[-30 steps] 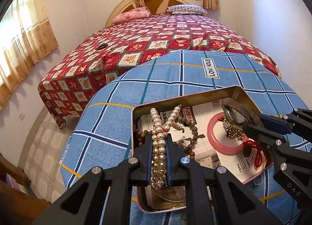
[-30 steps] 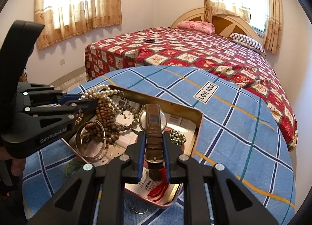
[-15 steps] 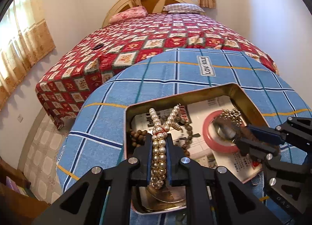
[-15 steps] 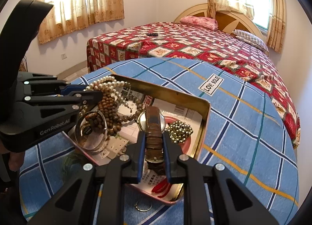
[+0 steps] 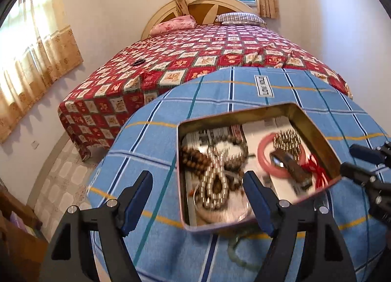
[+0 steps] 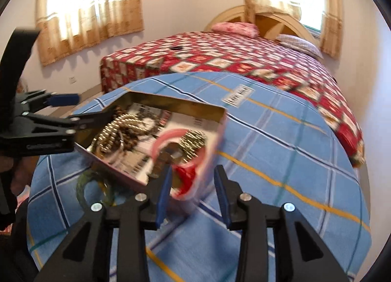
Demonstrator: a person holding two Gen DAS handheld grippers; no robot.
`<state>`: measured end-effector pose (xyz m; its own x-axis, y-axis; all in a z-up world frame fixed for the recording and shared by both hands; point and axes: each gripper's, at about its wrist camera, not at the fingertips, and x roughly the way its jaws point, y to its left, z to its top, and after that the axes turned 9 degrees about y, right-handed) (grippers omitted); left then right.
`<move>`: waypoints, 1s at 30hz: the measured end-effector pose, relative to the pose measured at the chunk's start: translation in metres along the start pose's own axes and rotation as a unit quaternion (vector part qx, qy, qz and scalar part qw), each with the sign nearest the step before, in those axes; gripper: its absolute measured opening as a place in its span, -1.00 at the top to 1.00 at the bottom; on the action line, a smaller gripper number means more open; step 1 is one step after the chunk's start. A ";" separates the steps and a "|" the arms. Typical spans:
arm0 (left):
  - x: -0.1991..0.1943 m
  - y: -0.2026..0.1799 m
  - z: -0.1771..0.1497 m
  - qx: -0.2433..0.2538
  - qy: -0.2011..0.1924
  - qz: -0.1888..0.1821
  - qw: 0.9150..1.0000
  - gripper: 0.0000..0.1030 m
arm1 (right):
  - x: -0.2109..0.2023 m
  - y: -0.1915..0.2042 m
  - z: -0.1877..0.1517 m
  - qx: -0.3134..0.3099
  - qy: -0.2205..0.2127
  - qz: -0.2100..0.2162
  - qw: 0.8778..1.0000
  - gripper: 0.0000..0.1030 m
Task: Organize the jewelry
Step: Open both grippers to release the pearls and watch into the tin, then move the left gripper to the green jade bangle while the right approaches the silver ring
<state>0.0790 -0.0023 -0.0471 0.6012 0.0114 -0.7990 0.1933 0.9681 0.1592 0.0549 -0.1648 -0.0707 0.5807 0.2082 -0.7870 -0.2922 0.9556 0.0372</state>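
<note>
An open metal tin sits on the blue checked cloth. Inside it a pearl necklace lies loose over brown wooden beads. A brown-strapped watch rests on a pink ring, beside a gold bead cluster and a red tassel. My left gripper hangs over the tin's near edge, its jaws opening wide with nothing pressed between them. My right gripper is at the tin's near corner, its jaws opening and apart from the watch. The picture is blurred by motion.
A green bangle lies on the cloth just outside the tin's near side. A bed with a red patterned cover stands beyond the table. Tiled floor shows to the left, below the cloth's edge.
Both grippers let go: the pearl necklace dropped from the left one into the tin, the watch from the right one onto the pink ring. Both pulled back toward the tin's near edge.
</note>
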 end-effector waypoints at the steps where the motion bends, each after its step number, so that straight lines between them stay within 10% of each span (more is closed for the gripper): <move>1: -0.002 0.000 -0.006 0.000 0.001 0.002 1.000 -0.49 | -0.003 -0.002 -0.004 0.003 0.001 -0.003 1.000 0.22; 30: 0.028 -0.012 -0.063 -0.006 0.064 0.035 0.997 -0.49 | 0.028 0.021 -0.026 0.029 0.075 -0.006 0.997 0.10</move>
<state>0.0443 0.0021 -0.1078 0.5095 0.1101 -0.8534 0.1442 0.9668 0.2108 0.0455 -0.1441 -0.1078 0.4627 0.1668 -0.8707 -0.2394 0.9692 0.0585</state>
